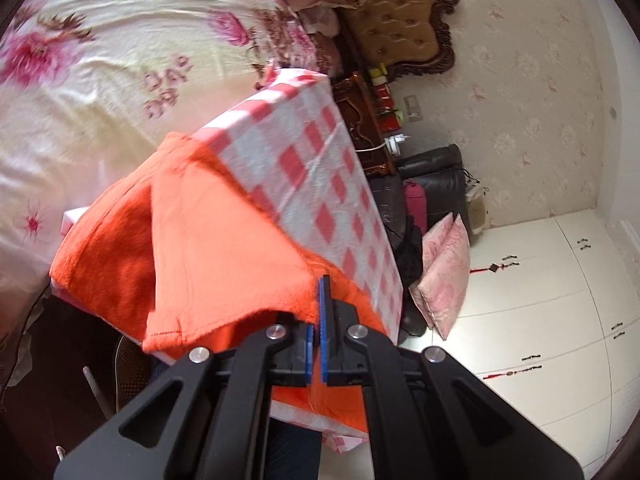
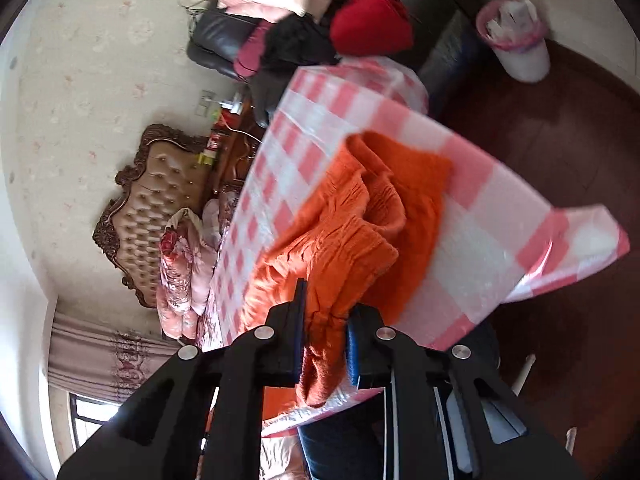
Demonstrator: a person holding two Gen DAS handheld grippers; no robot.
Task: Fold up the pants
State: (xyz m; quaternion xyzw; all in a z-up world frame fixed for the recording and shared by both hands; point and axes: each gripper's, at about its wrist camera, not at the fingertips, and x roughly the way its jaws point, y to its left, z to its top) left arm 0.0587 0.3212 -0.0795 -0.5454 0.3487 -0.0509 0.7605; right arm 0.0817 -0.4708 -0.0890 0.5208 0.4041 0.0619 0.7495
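Observation:
Orange pants (image 1: 224, 240) lie folded on a table under a pink-and-white checked cloth (image 1: 312, 160). My left gripper (image 1: 320, 304) is shut at the pants' near edge, and the cloth drapes over its left finger and hangs lifted from the pads. In the right wrist view the gathered waistband end of the pants (image 2: 360, 216) lies on the checked cloth (image 2: 500, 220). My right gripper (image 2: 326, 308) is shut on a thick bunch of that orange fabric, which fills the gap between its fingers and hangs below them.
A bed with a floral sheet (image 1: 100, 60) and a tufted headboard (image 1: 400, 20) stands beyond the table. A black leather chair (image 1: 432, 176) with clothes, pink cushions (image 1: 444, 276) and white wardrobe doors (image 1: 540, 320) are nearby. A lined waste bin (image 2: 520, 48) stands on the dark floor.

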